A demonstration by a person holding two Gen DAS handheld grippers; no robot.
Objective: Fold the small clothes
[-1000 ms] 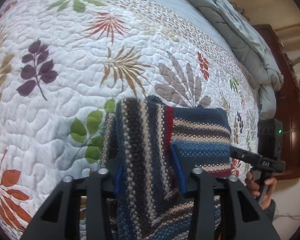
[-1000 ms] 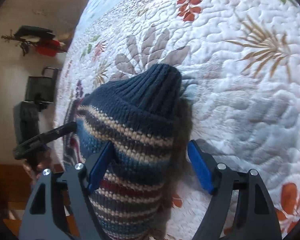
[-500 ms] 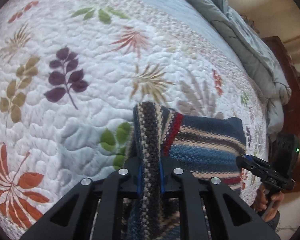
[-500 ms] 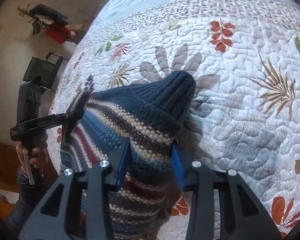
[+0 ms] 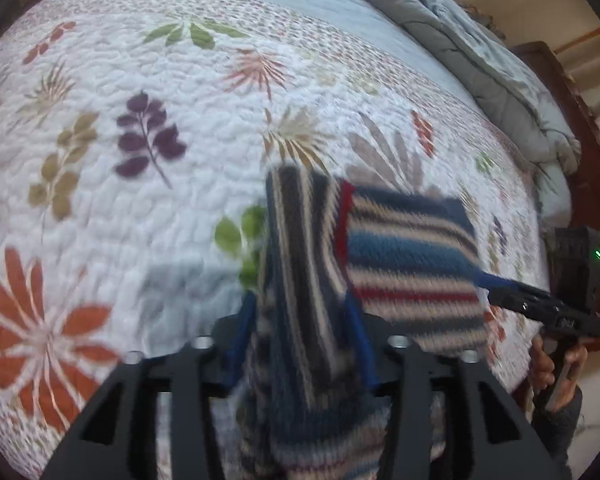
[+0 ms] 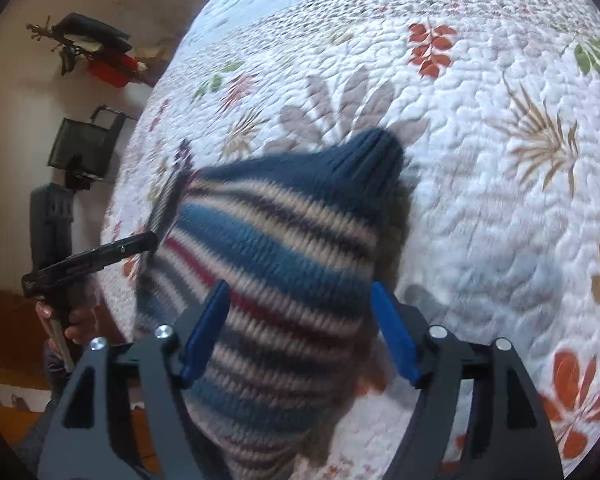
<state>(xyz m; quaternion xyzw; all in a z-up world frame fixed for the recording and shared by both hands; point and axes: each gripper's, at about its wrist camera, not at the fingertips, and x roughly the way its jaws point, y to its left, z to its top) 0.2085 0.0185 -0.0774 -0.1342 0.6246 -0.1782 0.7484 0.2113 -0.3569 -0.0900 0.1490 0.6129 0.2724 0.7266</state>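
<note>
Both claws, clenched half second ago, now opening; left claw (image 5: 302, 344), right claw (image 6: 300, 332) released around striped knit (image 6: 284, 248).

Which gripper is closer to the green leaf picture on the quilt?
Left. The left gripper is right beside the green leaf print, jaws opening around the striped knit. The right gripper is on the knit's far side.

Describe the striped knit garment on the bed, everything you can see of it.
The striped knit garment is a chunky wool-like piece banded in blue, cream, dark grey and red, with a plain ribbed navy end. It lies bunched and partly folded on the floral quilt. Folds of it sit between both tongs, left and right, whose jaws are opening; the right pads stand clear of it, the left view is blurred.
</note>
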